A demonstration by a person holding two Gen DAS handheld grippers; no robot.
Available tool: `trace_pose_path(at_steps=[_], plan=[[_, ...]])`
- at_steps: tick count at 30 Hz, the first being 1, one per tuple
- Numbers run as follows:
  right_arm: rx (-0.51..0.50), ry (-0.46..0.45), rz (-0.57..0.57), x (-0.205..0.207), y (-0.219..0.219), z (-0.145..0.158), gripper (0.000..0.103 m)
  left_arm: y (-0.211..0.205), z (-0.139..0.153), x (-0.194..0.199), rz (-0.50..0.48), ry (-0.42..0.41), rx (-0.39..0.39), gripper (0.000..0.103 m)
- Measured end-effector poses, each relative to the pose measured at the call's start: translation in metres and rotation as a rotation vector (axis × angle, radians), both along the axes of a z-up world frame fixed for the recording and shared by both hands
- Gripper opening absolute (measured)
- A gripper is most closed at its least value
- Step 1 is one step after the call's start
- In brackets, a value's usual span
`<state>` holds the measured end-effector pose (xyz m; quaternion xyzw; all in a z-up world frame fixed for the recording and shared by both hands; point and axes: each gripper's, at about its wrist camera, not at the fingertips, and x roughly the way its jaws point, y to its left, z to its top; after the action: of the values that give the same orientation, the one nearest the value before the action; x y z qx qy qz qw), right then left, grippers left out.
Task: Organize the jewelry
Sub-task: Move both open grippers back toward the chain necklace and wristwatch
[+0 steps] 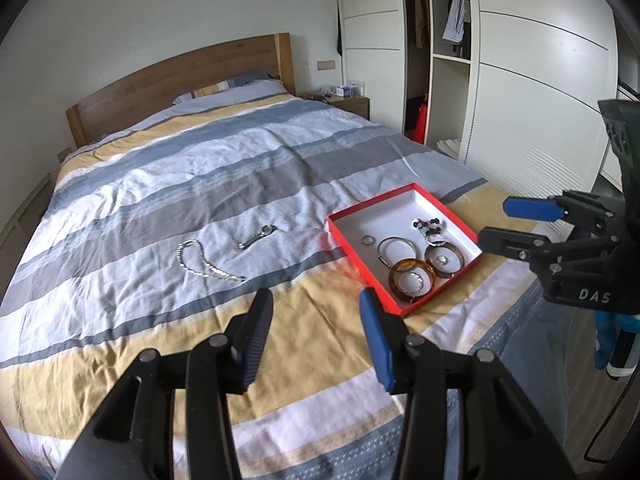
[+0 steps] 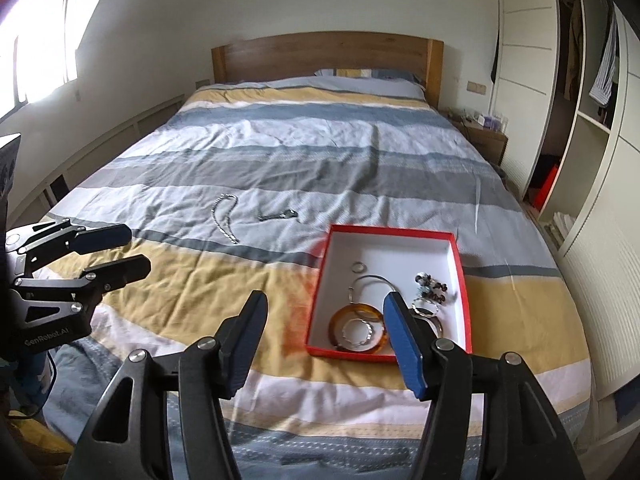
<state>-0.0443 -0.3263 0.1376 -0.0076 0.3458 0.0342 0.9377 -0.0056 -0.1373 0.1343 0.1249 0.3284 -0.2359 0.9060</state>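
A red box with a white inside (image 1: 344,219) (image 2: 460,256) lies on the striped bed. It holds an amber bangle (image 1: 412,276) (image 2: 340,316), silver hoops (image 1: 394,248) (image 2: 370,282), a small ring (image 1: 368,240) (image 2: 359,267) and dark beads (image 1: 429,225) (image 2: 432,282). A silver chain (image 1: 200,266) (image 2: 224,218) and a silver watch (image 1: 258,236) (image 2: 278,215) lie on the cover left of the box. My left gripper (image 1: 316,312) (image 2: 114,250) is open and empty above the bed's near part. My right gripper (image 2: 324,312) (image 1: 494,220) is open and empty near the box.
The bed (image 1: 200,160) has a wooden headboard (image 2: 328,54). A nightstand (image 1: 348,102) (image 2: 482,134) stands beside it. White wardrobes (image 1: 540,80) (image 2: 600,160) line the right side, partly open with clothes inside. A window (image 2: 36,48) is at the left.
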Motion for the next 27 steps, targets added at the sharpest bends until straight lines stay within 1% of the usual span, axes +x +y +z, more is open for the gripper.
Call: trace_pose_path(at_steps=[7,12,16,19,23,27], plan=[[-0.012,-0.059,0.036,-0.031,0.027,0.024,0.06,0.03,0.017,-0.034,0.038,-0.052,-0.007,0.046],[-0.021,-0.111,0.059,-0.054,0.047,0.043,0.063,0.051,0.03,-0.059,0.068,-0.093,-0.018,0.048],[-0.031,-0.142,0.082,-0.067,0.061,0.055,0.066,0.065,0.037,-0.071,0.087,-0.113,-0.034,0.05],[-0.046,-0.155,0.099,-0.07,0.071,0.061,0.068,0.075,0.039,-0.073,0.098,-0.114,-0.043,0.05],[-0.052,-0.159,0.113,-0.063,0.079,0.067,0.069,0.092,0.038,-0.066,0.122,-0.101,-0.053,0.051],[-0.044,-0.14,0.123,-0.042,0.082,0.063,0.07,0.115,0.024,-0.042,0.175,-0.046,-0.065,0.053]])
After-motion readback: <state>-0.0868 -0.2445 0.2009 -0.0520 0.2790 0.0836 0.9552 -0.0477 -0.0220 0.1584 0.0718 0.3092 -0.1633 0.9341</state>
